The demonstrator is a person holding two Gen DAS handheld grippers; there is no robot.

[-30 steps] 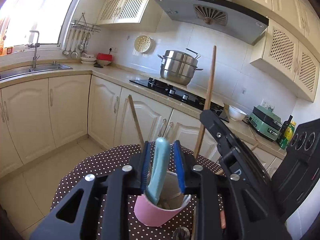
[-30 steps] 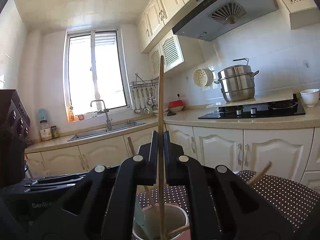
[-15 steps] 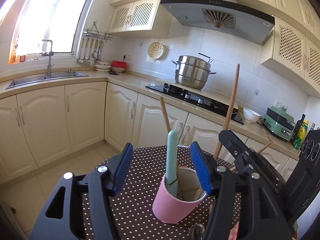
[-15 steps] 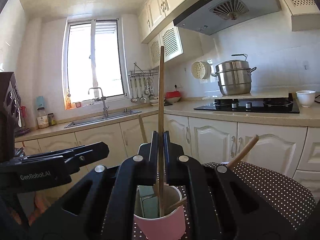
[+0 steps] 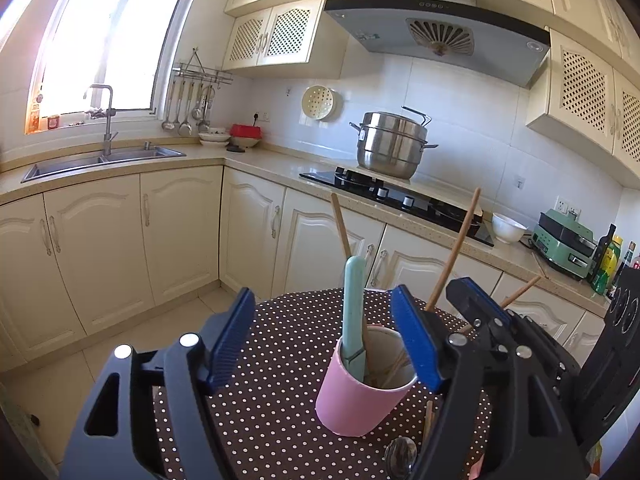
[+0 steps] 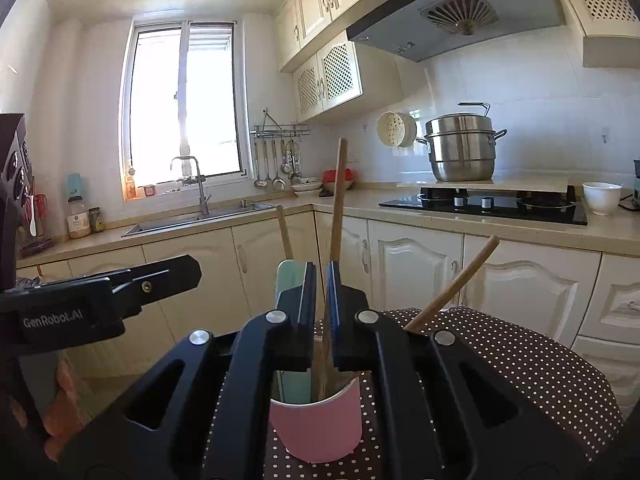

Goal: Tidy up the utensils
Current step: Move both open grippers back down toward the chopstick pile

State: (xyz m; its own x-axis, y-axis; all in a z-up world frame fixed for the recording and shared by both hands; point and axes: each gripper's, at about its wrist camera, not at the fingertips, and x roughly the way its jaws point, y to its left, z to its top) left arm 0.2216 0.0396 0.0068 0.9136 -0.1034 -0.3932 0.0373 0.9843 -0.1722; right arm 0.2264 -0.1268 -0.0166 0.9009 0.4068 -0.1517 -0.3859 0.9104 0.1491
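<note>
A pink cup (image 5: 360,396) stands on the round dotted table (image 5: 280,408); it also shows in the right wrist view (image 6: 320,428). In it stand a mint-green handled utensil (image 5: 354,312) and several wooden sticks (image 5: 454,256). My left gripper (image 5: 324,340) is open wide, empty, its jaws either side of the cup. My right gripper (image 6: 319,292) is just above the cup, jaws slightly parted, and a long wooden stick (image 6: 337,200) leans loosely through the gap into the cup. A metal spoon (image 5: 400,452) lies on the table by the cup.
Cream cabinets and a counter run behind the table, with a sink (image 5: 100,160), a hob (image 5: 400,196) and a steel pot (image 5: 390,144). A white bowl (image 5: 508,228) and a green appliance (image 5: 564,240) stand at the right.
My left gripper let go of the mint-green utensil, opened wide and drew back. My right gripper parted its jaws, and the long stick dropped into the cup and tilted.
</note>
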